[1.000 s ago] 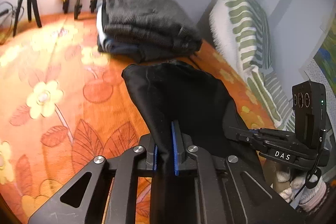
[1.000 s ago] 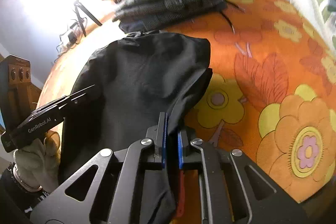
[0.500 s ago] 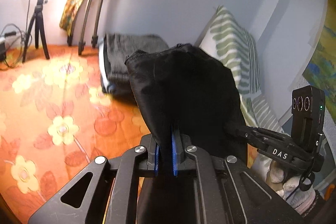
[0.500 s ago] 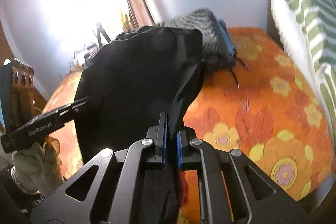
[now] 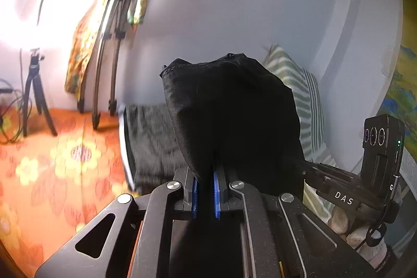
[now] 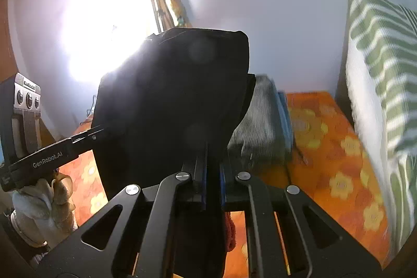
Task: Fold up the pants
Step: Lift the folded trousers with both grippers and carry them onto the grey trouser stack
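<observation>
Between both tongs hang the black pants (image 5: pixel 229 116): left tongs (image 5: pixel 206 193) and right tongs (image 6: pixel 212 185) each clamp an edge, lifted off the bed (image 6: pixel 333 147) so I'd guess the fabric drapes straight for folding.

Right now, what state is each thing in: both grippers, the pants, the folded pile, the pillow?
left gripper: jaws shut on the black pants
right gripper: jaws shut on the black pants
black pants: bunched, lifted off the bedspread
folded clothes pile: stacked, untouched
striped pillow: upright against the wall
</observation>
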The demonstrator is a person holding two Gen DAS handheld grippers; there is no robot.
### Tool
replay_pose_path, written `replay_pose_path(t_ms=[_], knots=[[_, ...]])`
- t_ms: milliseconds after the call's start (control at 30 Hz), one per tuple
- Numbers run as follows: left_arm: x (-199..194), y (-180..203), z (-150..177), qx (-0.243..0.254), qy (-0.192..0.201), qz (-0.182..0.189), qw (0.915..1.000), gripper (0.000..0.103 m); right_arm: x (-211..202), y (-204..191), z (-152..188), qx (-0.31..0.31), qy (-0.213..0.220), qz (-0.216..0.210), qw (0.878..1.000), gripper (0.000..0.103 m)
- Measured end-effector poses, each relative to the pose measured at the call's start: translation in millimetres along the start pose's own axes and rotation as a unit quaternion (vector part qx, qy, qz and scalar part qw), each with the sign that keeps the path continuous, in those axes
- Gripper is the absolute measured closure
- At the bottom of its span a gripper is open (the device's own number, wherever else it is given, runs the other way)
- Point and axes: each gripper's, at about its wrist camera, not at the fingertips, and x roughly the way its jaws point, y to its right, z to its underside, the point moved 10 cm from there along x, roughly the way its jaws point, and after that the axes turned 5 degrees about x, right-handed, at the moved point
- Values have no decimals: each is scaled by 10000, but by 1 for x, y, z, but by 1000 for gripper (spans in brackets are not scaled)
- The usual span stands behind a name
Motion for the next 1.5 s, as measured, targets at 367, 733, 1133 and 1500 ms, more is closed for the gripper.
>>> replay_pose_path(t_ms=[367, 733, 1133, 1500], knots=[[82, -36, -40, 0, -53, -203, 9998, 96, 82, 30, -78, -211, -194, 167, 9994, 95], [171, -93, -27, -155, -473, -633, 9968, 95, 194, 72, -89, -198, -742, 302, 9966, 95], [185, -128, -15, -73, -692, -1238, 9899, 81, 228, 120, -69, 80, -979, 707, 9926, 91], [144, -117, -20, 125, -566, -1272, 9902, 81, 187, 139, -81, 233, -647, 1181, 9906, 88]])
